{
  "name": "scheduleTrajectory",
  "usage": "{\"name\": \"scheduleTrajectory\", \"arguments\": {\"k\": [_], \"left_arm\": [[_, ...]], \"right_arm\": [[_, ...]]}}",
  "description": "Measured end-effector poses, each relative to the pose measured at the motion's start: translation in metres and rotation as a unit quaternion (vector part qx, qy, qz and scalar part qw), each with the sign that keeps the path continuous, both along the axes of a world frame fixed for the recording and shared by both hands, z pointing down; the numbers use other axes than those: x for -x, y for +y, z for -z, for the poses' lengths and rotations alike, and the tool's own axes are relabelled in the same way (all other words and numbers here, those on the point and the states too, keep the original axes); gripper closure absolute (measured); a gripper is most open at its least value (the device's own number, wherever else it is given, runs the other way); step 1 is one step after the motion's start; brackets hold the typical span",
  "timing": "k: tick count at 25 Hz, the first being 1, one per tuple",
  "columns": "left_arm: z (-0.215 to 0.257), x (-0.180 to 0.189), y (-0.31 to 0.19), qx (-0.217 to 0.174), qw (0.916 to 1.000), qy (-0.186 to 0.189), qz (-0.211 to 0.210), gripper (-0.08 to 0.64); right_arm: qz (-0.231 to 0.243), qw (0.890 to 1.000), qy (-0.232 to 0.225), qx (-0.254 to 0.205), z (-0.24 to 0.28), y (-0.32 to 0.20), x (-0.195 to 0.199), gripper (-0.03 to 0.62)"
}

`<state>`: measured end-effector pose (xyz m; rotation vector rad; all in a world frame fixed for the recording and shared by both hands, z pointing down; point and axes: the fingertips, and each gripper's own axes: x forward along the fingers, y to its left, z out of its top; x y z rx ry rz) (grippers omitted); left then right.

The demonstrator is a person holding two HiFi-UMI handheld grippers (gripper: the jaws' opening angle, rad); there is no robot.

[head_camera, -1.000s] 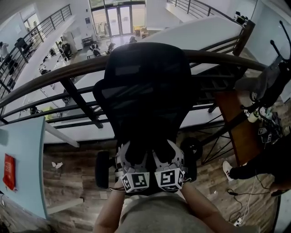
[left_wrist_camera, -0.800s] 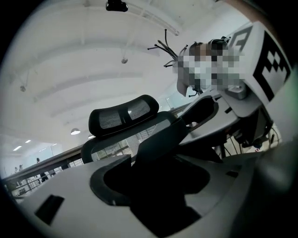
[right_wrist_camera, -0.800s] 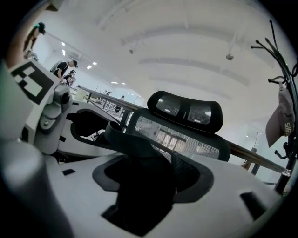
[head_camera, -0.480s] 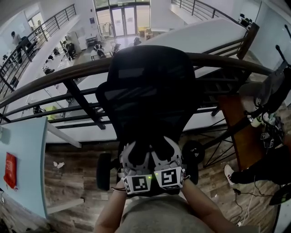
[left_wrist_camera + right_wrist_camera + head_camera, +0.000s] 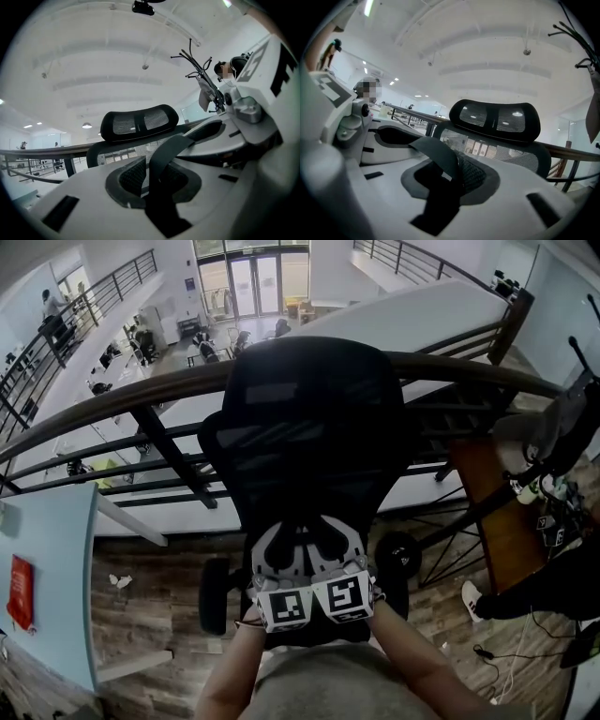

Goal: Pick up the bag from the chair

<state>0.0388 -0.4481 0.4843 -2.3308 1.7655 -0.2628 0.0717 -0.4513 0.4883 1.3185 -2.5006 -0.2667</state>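
Observation:
A black mesh office chair (image 5: 309, 427) stands before me, with its headrest (image 5: 139, 122) (image 5: 497, 119) ahead of both gripper views. My left gripper (image 5: 281, 554) (image 5: 154, 183) and right gripper (image 5: 330, 549) (image 5: 450, 180) sit side by side over the seat. A dark bag strap (image 5: 164, 154) (image 5: 440, 157) arches from one gripper across to the other. Both sets of jaws have just been closing, and each now pinches an end of that strap. The bag's body is hidden under the grippers, black against the black seat.
A wooden handrail (image 5: 112, 404) with metal railing runs behind the chair, above an open lower floor. A teal tabletop (image 5: 47, 568) lies at the left. At the right are a wooden desk (image 5: 497, 512) and a person in dark clothes (image 5: 553, 587). Cables trail over the plank floor (image 5: 506, 662).
Both grippers have drawn closer together over the seat, and their jaws have narrowed onto the strap. The marker cubes now tilt toward each other.

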Motion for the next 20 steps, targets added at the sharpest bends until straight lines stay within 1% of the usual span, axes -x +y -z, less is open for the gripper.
{"name": "scheduleTrajectory", "arguments": {"k": [1, 3, 5, 7, 12, 16, 20], "left_arm": [[0.0, 0.0, -0.002, 0.003, 1.0, 0.007, 0.001, 0.493], [-0.003, 0.0, -0.006, 0.011, 0.9997, 0.022, 0.004, 0.509], [-0.01, -0.001, -0.009, 0.022, 0.9994, 0.028, 0.005, 0.522], [-0.012, -0.002, -0.01, 0.036, 0.9987, 0.036, 0.002, 0.529], [-0.008, -0.005, -0.005, 0.071, 0.9941, 0.082, -0.008, 0.545], [-0.004, -0.006, 0.0, 0.088, 0.9902, 0.107, -0.016, 0.555], [0.001, -0.008, 0.009, 0.104, 0.9842, 0.141, -0.021, 0.557]], "right_arm": [[-0.002, 1.0, -0.006, 0.004, 0.0, -0.002, -0.001, 0.504], [-0.003, 1.0, -0.023, 0.012, 0.002, -0.005, 0.0, 0.538], [-0.002, 0.999, -0.039, 0.024, 0.004, -0.007, 0.0, 0.568], [0.001, 0.998, -0.049, 0.04, 0.005, -0.007, 0.0, 0.579], [0.01, 0.996, -0.057, 0.061, 0.007, 0.003, -0.002, 0.586], [0.001, 0.994, -0.073, 0.081, 0.01, 0.008, -0.003, 0.588], [-0.008, 0.99, -0.099, 0.103, 0.012, 0.015, -0.005, 0.589]]}}
